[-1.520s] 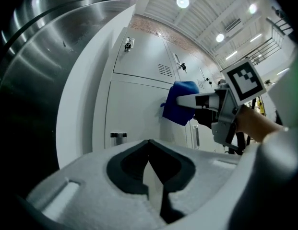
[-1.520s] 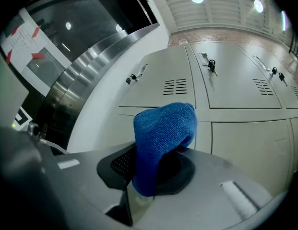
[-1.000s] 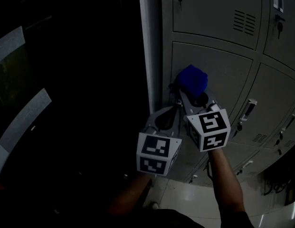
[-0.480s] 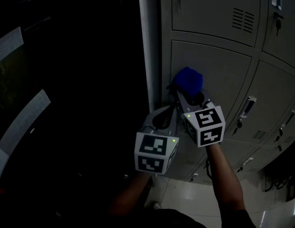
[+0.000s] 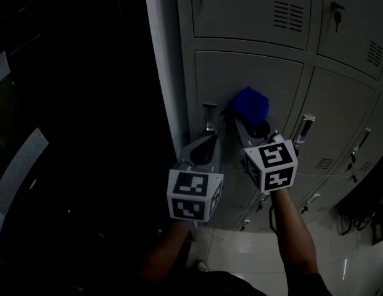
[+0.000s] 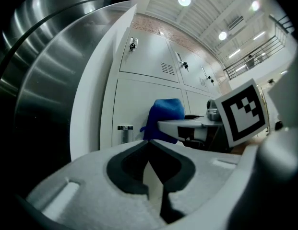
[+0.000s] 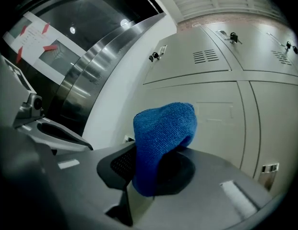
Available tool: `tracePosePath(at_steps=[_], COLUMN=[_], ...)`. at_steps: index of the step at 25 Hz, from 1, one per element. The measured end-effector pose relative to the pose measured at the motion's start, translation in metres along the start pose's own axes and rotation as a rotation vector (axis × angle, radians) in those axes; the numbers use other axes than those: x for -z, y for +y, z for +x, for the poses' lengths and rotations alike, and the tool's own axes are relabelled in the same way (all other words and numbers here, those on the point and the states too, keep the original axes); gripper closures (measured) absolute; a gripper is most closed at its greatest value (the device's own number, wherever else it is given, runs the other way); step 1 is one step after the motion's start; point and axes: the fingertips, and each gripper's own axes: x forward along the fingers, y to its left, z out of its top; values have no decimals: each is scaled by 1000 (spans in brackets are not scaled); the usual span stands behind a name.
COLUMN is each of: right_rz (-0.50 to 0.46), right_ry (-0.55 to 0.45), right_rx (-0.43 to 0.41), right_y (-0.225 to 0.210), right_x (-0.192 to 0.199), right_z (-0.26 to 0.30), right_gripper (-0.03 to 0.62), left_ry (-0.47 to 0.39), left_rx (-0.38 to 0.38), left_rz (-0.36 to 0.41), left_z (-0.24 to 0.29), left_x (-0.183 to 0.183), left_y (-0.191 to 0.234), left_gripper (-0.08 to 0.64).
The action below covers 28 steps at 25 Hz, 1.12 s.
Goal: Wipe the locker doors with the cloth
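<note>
While clamped in right tool point(image 5: 247, 122) | cloth point(image 7: 163, 128): blue, bunched, nubby weave

Seen from the head view, the place is badly underexposed. The left side is almost black, the locker doors point(image 5: 253, 85) are a dull grey, and the blue cloth point(image 5: 250, 103) is the only real colour. Faint glints lie on the near floor point(image 5: 234, 248). Both gripper views are far brighter, lit by ceiling lamps point(image 6: 184, 0) that flare white overhead. Their wide lenses bow the straight door edges and darken the corners. The steel wall point(image 6: 43, 56) at left carries streaky reflections. The near body of the left gripper point(image 6: 149, 142) is soft, out of focus.
</note>
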Motion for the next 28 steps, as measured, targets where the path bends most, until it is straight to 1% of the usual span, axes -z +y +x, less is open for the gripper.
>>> tracePosePath(at_steps=[6,10,16,20,22,28], right_rz=[7,20,20,29,36,0], right_ry=[18,38,57,59,55,-14], right_rx=[95,146,184,183,169,40], right_y=[-43,-65,-83,-86,-79,-22], right_x=[13,24,31,34,32,16], right_z=[-27,-42,-53,-53,-54,-44], right_gripper=[520,520,520,520,520,520], left_ry=[6,13,20,20,21,28], left_rx=[42,57,59,46,36,-7], left_rz=[-5,-7,-10,-11,-9,2], left_z=[13,19,23,22,21,12], left_x=[4,9,12,12,13,20], left_y=[-21,-29,-33,-29,-26,-10], left_gripper=[555,555,555,555,555,555])
